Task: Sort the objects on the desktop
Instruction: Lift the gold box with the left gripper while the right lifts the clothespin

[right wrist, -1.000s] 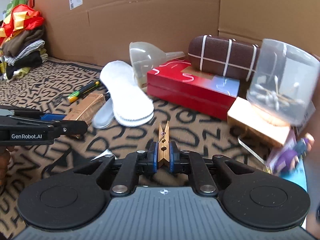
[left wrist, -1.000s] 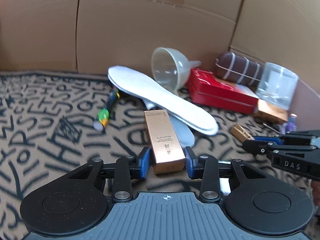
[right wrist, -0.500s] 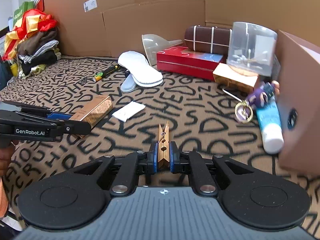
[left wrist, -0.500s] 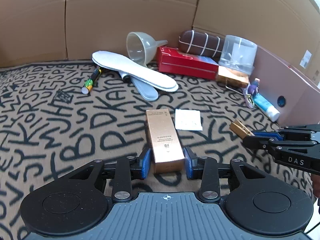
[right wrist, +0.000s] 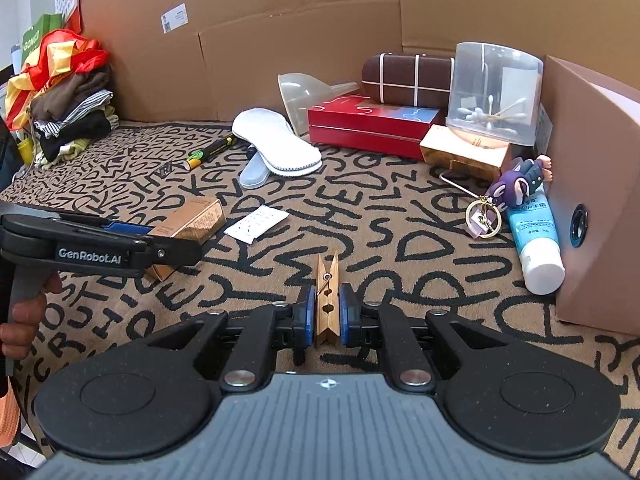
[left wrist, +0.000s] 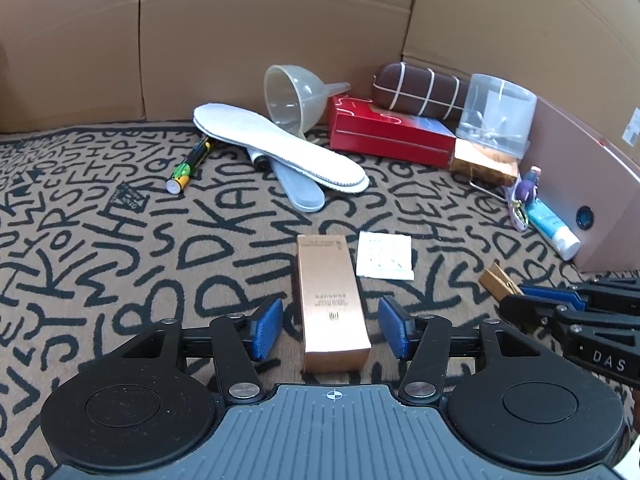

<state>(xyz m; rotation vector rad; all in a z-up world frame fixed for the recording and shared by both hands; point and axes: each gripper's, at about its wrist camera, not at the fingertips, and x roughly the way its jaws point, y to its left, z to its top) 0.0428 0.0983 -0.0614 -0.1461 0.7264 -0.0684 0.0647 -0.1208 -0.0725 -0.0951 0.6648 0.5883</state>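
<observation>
Left gripper [left wrist: 331,328] jaws spread, clear of the copper box [left wrist: 330,300] lying between them. Right gripper [right wrist: 327,316] clamps the wooden clothespin [right wrist: 328,300].

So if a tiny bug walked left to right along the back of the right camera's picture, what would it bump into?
Pile of clothes → green marker → white insole → funnel → red box → clear tub of cotton swabs.

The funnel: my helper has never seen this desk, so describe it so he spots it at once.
Look along the cardboard back wall to the red box. The funnel lies tipped beside it, by the white insole; it alone is translucent, cone-shaped and spouted.
</observation>
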